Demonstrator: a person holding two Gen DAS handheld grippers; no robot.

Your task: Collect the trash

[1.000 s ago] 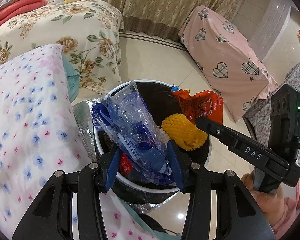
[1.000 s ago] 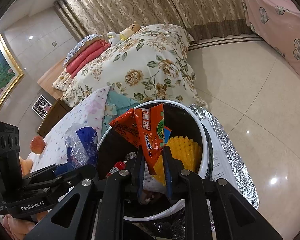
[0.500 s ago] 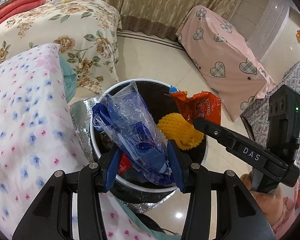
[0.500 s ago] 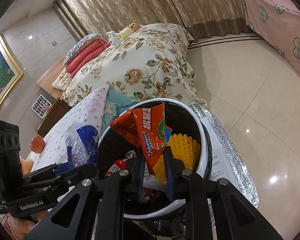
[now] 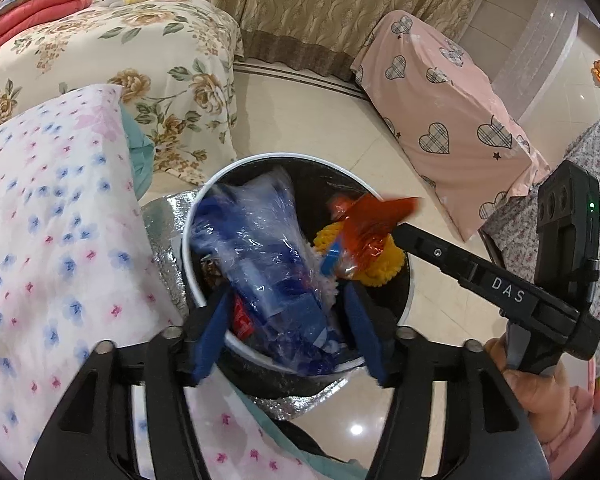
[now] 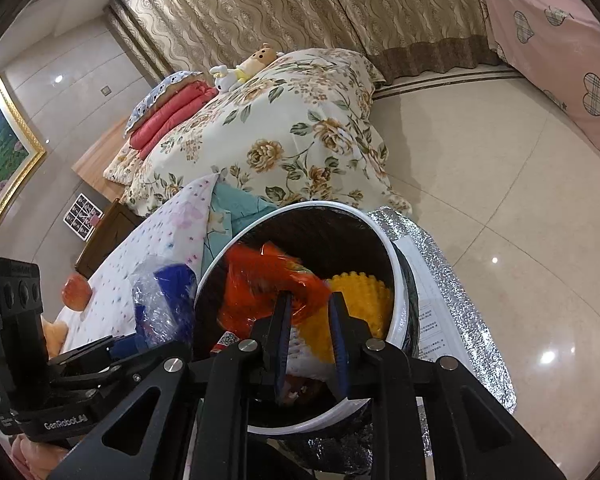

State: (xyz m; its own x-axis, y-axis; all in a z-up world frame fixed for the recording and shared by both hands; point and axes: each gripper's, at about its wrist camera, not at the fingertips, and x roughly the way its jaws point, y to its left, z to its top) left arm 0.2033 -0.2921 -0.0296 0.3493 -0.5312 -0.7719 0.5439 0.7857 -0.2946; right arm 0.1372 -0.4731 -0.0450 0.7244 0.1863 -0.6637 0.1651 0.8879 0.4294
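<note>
A white-rimmed bin [image 5: 300, 157] with a black liner stands on the floor under both grippers. My left gripper [image 5: 290, 330] hovers over its near rim with the jaws opening. The clear blue plastic bag [image 5: 260, 248] lies between the blue pads but touches neither, and it sags into the bin. My right gripper [image 6: 311, 298] is above the bin [image 6: 396, 280], its pads barely parted. The orange snack wrapper [image 6: 260, 292] is blurred, tipped off to the left of the fingertips. A yellow foam net [image 6: 364, 296] lies inside the bin. In the left wrist view the wrapper [image 5: 372, 220] hangs just beyond the right gripper's fingers [image 5: 440, 254].
A silver foil mat [image 6: 460, 320] lies under the bin on the glossy tile floor. A dotted blanket [image 5: 40, 220] crowds the bin's left side, with a floral bed [image 5: 120, 40] beyond. Pink heart-patterned covered furniture [image 5: 440, 120] stands to the right. A hand [image 5: 540, 380] holds the right gripper.
The left jaws have spread and the blue bag has slid lower into the bin. The orange wrapper, upright between the right pads before, has tipped over and blurs. Neither hand has shifted.
</note>
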